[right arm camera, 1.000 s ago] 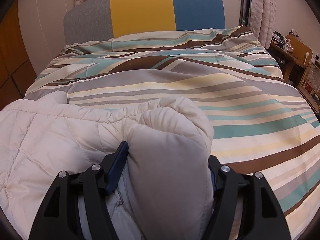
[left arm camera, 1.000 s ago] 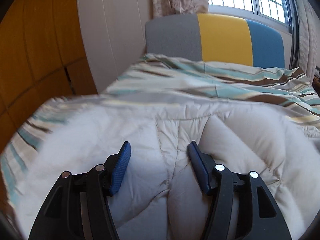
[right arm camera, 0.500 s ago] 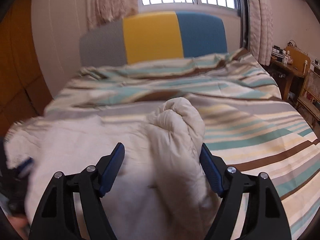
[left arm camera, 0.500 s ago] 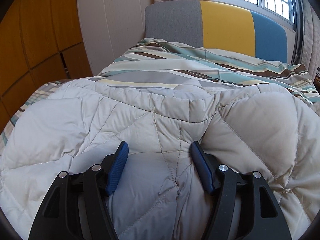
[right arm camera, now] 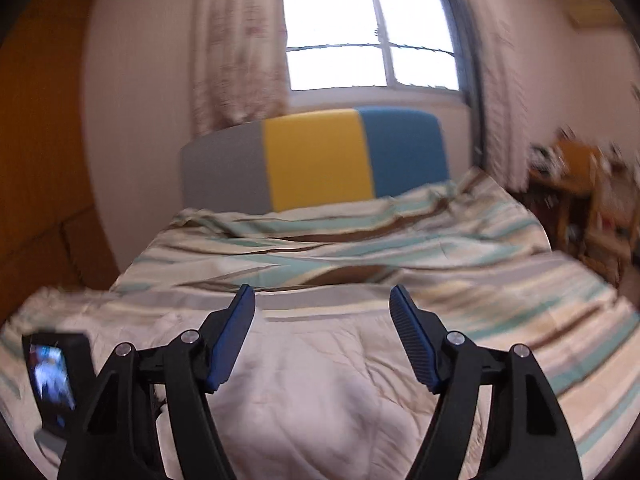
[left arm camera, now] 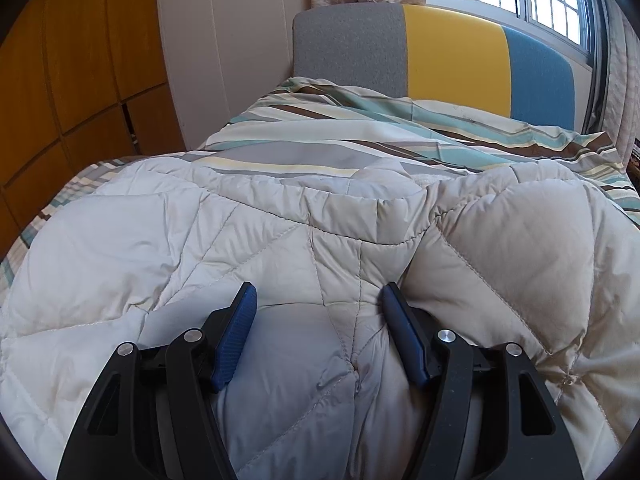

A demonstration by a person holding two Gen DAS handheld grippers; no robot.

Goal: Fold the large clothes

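A cream quilted puffer jacket lies spread on the striped bed. My left gripper is low over it, jaws apart with a thick fold of the jacket bulging between the blue pads; whether they press it I cannot tell. My right gripper is open and empty, raised above the jacket, which lies below it in a blurred view. The back of the left gripper's camera unit shows at the lower left of the right wrist view.
The bed has a striped teal, brown and cream duvet and a grey, yellow and blue headboard. A wooden wardrobe stands left of the bed. A cluttered wooden desk stands at the right, under curtains and a window.
My right gripper has let go of the jacket fold, opened, and risen up and back. The left gripper has settled lower over the jacket and now holds still.
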